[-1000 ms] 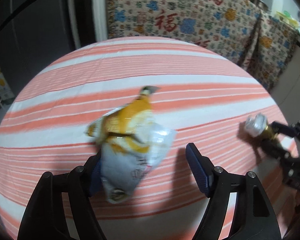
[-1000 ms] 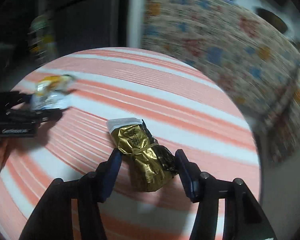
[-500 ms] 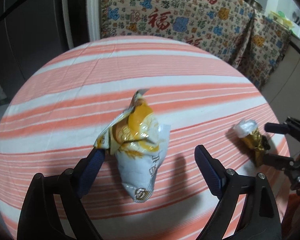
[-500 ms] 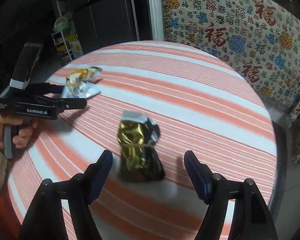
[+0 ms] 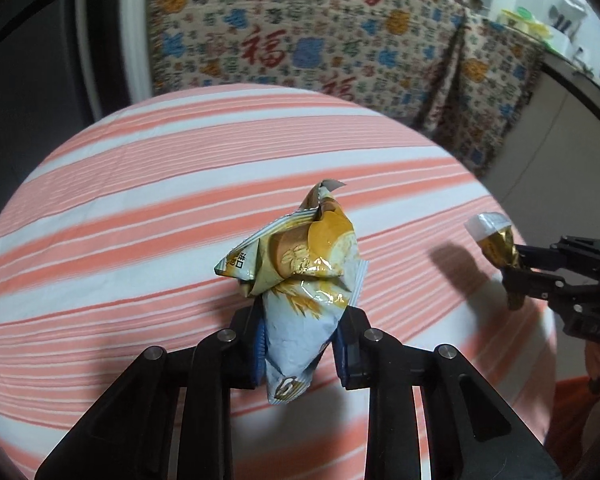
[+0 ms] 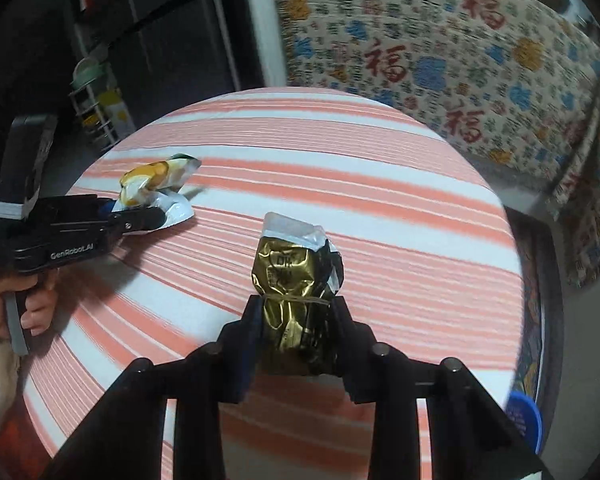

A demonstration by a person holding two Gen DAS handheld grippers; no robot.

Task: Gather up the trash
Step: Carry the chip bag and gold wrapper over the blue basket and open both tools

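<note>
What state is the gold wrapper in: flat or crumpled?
Crumpled: the gold wrapper is creased and bunched, tied round its middle, and pinched by the right gripper.

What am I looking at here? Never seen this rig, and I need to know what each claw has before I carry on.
No robot: a person holds a trigger-operated claw in each hand, with a camera looking along its fingers. The left camera shows the left claw closed on a crumpled yellow and white snack bag. The right camera shows the right claw closed on a gold foil wrapper. Both claws have just been closing. Below them is a round table with a striped cloth. Each camera also catches the other claw off to the side.
</note>
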